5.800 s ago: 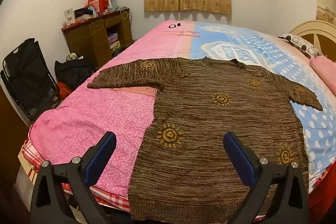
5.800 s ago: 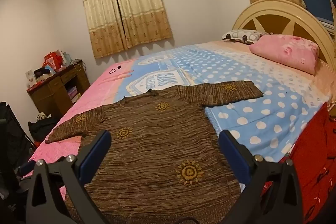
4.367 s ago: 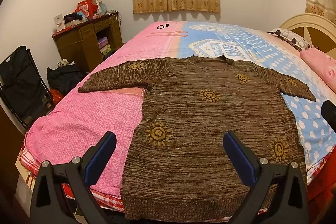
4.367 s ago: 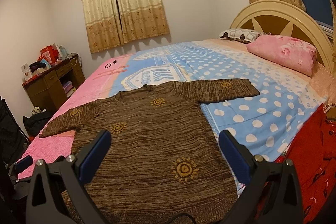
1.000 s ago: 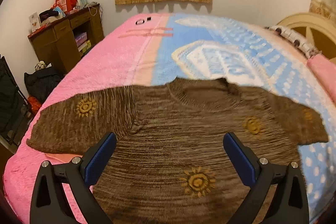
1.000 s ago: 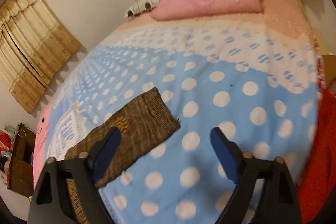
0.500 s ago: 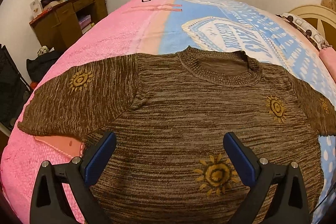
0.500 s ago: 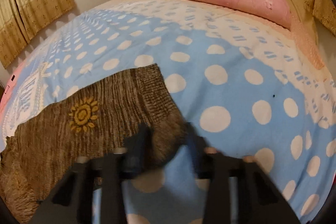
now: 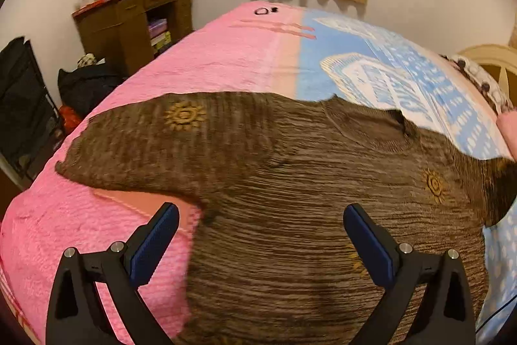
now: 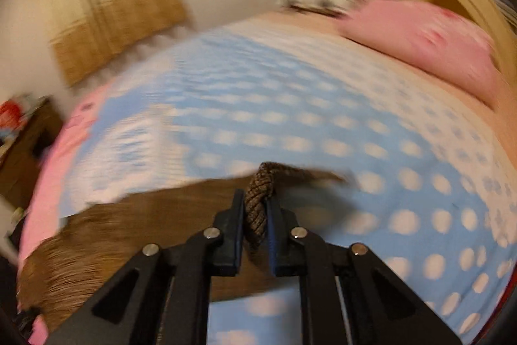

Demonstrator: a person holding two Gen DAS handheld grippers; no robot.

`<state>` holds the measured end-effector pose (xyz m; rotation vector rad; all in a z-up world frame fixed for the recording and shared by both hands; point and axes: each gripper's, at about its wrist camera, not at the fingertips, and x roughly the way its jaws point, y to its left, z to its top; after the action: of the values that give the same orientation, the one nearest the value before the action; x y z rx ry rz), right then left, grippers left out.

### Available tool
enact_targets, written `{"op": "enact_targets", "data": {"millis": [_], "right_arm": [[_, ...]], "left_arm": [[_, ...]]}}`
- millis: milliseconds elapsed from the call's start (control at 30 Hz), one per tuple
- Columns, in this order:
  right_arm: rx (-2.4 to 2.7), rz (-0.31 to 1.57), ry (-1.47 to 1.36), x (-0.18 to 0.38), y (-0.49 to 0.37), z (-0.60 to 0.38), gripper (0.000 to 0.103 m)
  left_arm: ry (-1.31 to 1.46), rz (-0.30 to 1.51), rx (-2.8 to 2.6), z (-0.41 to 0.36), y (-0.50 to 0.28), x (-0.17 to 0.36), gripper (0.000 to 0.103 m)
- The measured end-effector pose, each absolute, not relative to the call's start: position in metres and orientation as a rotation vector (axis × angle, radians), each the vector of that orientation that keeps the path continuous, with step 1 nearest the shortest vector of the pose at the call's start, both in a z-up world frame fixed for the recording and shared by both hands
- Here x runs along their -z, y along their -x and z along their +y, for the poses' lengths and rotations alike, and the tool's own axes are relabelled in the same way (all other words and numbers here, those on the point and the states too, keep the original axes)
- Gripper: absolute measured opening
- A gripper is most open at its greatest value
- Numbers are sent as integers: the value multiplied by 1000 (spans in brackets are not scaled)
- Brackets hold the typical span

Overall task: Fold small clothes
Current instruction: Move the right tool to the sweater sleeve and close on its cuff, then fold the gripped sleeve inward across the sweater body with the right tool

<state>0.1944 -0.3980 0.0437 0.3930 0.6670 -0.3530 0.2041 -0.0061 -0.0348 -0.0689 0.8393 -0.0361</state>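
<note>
Left wrist view: the brown sweater [image 9: 290, 183] lies flat on the bed [image 9: 226, 60], its left sleeve [image 9: 155, 141] reaching toward 10 o'clock. The left gripper [image 9: 258, 235] hovers above it, jaws wide apart.

Right wrist view, blurred: the right gripper [image 10: 255, 215] is clamped on the right sleeve cuff [image 10: 260, 199]. Step in hand seems to be sleeve fold 1; next, carry the cuff toward 9 o'clock across the body.

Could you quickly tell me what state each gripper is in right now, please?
Left gripper: open, holding nothing, above the brown sweater.
Right gripper: closed on a bunched sleeve edge of the sweater.
</note>
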Motion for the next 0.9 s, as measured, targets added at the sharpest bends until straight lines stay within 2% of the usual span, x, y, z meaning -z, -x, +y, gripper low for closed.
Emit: {"op": "enact_targets", "data": {"millis": [167,267,333,367,400,433,467,633,733,900], "right_arm": [[34,643,-339,-63,-240,-278,15],[-36,655,-288,-36,-257,-216,15],[-79,680,-249,0,-268,-177,20],[-98,705,-233,15,-269,-166,28],[-123,749,-219,30,-270,-156,47],[-143,794,-210,44,-274,-152,55],[-156,810,-215,53,-271,-149,58],[-109,744,-269,47,-246,-178,56],[44,730,-208,40,-239,-212,56],[191,727,-263,30,-248,-295,57]], "left_arm": [[93,816,28,12,-199,32,102],[67,812,10,21,-198,36,102],[55,815,1,29,-196,39,102],[54,816,-1,34,-196,41,102],[53,814,-1,38,-195,42,102],[53,810,0,41,-194,44,102],[51,806,-2,43,-194,46,102],[63,823,18,38,-201,55,102],[62,835,60,26,-201,57,102],[-8,823,100,-1,-200,56,102]]}}
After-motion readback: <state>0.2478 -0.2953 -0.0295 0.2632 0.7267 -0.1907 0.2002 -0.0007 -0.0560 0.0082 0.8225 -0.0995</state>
